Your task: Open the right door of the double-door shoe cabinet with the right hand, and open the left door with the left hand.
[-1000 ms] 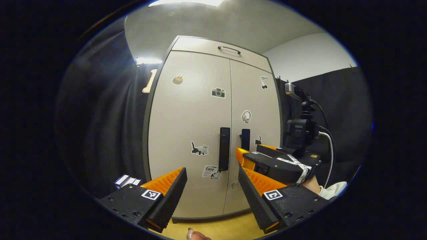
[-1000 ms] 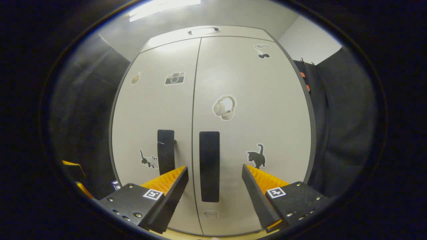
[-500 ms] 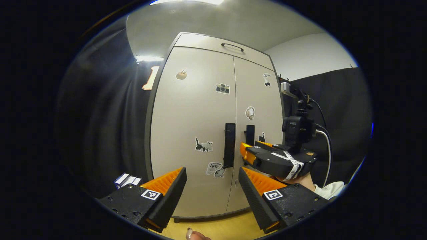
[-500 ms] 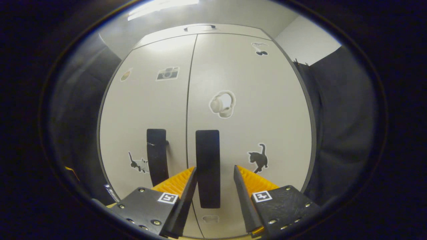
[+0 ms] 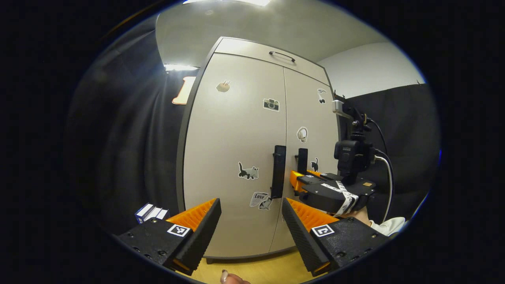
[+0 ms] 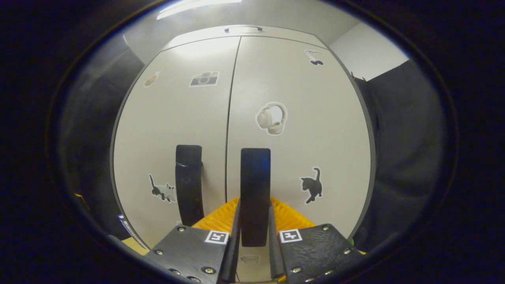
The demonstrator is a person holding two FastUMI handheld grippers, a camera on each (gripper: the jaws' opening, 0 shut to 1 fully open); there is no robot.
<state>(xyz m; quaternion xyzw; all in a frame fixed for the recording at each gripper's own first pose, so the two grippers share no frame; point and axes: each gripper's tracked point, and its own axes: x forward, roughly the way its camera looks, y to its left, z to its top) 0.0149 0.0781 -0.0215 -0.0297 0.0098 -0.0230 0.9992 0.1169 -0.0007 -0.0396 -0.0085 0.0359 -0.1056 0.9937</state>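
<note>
The beige double-door shoe cabinet (image 5: 232, 150) (image 6: 311, 118) stands with both doors closed and stickers on them. In the right gripper view my right gripper (image 6: 254, 221) is shut on the right door's black handle (image 6: 255, 177), a finger pressing each side. The left door's black handle (image 6: 188, 181) is just to its left. In the left gripper view my left gripper (image 5: 251, 215) is open, hanging short of the cabinet with the left door's handle (image 5: 278, 171) beyond it. The right gripper (image 5: 302, 179) shows there at the right door's handle (image 5: 302, 159), held by a hand in a white sleeve (image 5: 388, 227).
Black cloth hangs on both sides of the cabinet. A small blue and white box (image 5: 150, 212) lies low at the left. A camera on a stand with a cable (image 5: 353, 152) rises at the right. The floor (image 5: 260, 268) is light wood. A drawer handle (image 5: 282, 56) sits on top.
My right gripper moved in and closed its fingers onto the right door's handle. My left gripper stayed open; the cabinet shifted slightly right in its view.
</note>
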